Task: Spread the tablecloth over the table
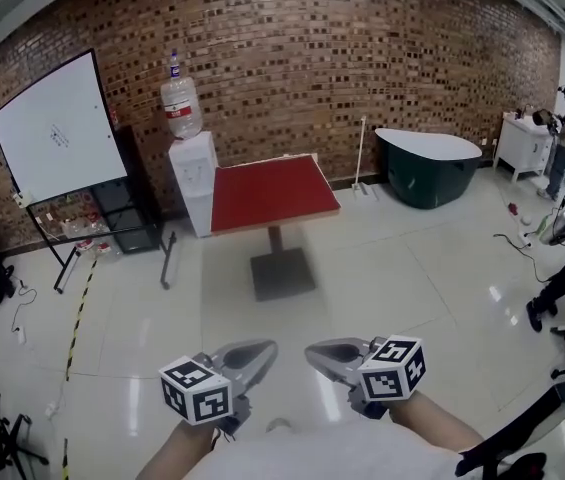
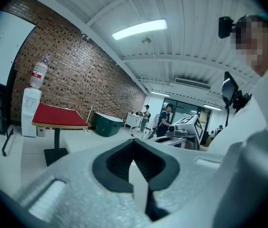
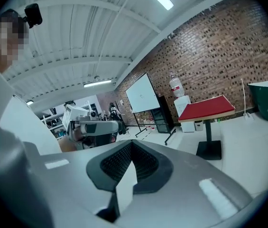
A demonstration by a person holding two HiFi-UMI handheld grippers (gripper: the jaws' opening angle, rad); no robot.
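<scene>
Left tongs (image 1: pixel 262 350) and right tongs (image 1: pixel 317 352) are clenched shut, side by side. Open floor (image 1: pixel 382 278) stretches ahead to the red bench (image 1: pixel 272 193); a green tub (image 1: pixel 427 173) stands ahead-right.

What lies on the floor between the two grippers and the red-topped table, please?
Only bare, glossy floor; the head view shows nothing standing between the left gripper, the right gripper and the table.

The head camera looks down from well back at the red-topped desk (image 1: pixel 274 193). Both gripper views, set low, share it far off.
</scene>
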